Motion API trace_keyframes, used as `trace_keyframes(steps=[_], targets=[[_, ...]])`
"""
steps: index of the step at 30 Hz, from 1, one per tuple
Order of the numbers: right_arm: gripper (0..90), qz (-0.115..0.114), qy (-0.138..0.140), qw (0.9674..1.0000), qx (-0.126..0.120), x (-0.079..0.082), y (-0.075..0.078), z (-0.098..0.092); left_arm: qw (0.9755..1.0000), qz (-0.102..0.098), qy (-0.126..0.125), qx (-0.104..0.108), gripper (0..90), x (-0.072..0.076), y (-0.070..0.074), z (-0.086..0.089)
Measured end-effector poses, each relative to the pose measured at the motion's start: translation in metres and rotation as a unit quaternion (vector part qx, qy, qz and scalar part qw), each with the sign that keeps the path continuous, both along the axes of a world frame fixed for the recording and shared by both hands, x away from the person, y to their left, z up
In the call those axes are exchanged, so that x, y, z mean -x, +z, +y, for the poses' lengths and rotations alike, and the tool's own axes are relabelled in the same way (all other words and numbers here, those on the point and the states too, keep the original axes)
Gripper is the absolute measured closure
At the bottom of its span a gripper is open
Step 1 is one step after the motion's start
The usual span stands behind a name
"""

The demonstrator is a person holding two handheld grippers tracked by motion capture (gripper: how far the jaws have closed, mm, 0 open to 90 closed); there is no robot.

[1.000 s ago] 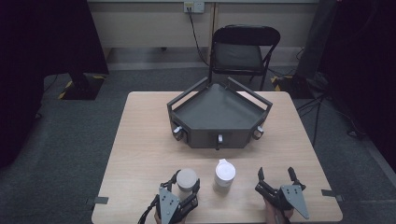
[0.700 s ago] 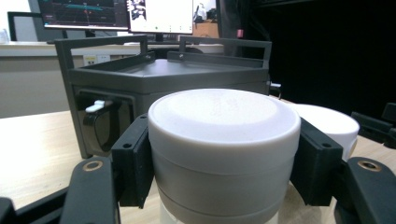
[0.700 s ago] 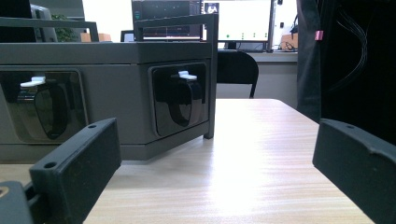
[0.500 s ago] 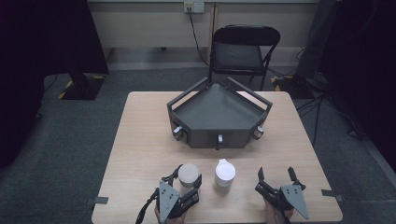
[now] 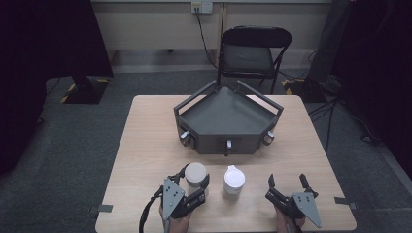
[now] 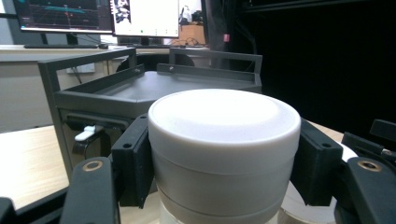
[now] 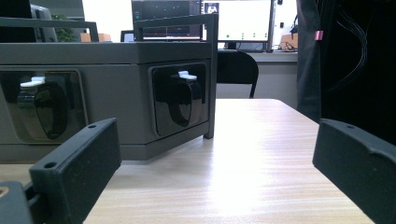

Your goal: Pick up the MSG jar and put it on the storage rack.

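A white round jar with a flat lid sits between the jaws of my left gripper, which is shut on its sides at the table's front left. In the left gripper view the black pads press both flanks of the jar, and my left gripper holds it upright. A second white jar stands on the table just to the right, apart from the first. My right gripper rests at the front right, open and holding nothing. In its own view my right gripper has bare tabletop between its jaws.
A dark grey angular tray with raised handles stands mid-table beyond the jars, seen close as the tray in the right gripper view. A black folding chair stands behind the table. Bare wood lies to the left and right of the tray.
My left gripper has moved up and slightly away from the front edge with the white jar in it. The right gripper and the second jar have stayed put.
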State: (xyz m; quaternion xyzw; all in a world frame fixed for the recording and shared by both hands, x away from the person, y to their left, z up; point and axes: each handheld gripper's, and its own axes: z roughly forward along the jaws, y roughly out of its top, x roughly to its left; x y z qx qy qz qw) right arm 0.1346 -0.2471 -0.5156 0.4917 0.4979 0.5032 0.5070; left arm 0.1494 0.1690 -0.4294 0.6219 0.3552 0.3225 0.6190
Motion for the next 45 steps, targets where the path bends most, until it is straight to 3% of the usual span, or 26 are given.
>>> trace_keyframes(steps=[9,23,28,40,45], targets=[[0.0,0.0,0.0,1.0,0.0,0.0,0.0,0.0,0.9999,-0.005,-0.016,-0.002,34.2,-0.016,0.011,0.006],[0.0,0.0,-0.001,1.0,0.0,0.0,0.0,0.0,0.9996,-0.021,-0.018,-0.003,34.3,-0.043,0.037,0.011],[0.0,0.0,-0.001,1.0,0.0,0.0,0.0,0.0,0.9994,-0.016,-0.029,0.013,34.3,-0.057,0.045,0.015],[0.0,0.0,0.0,1.0,0.0,0.0,0.0,0.0,0.9996,-0.001,-0.027,0.002,34.2,-0.08,0.058,0.014],[0.0,0.0,0.0,1.0,0.0,0.0,0.0,0.0,0.9998,0.0,-0.019,0.001,34.2,-0.093,0.071,0.009]])
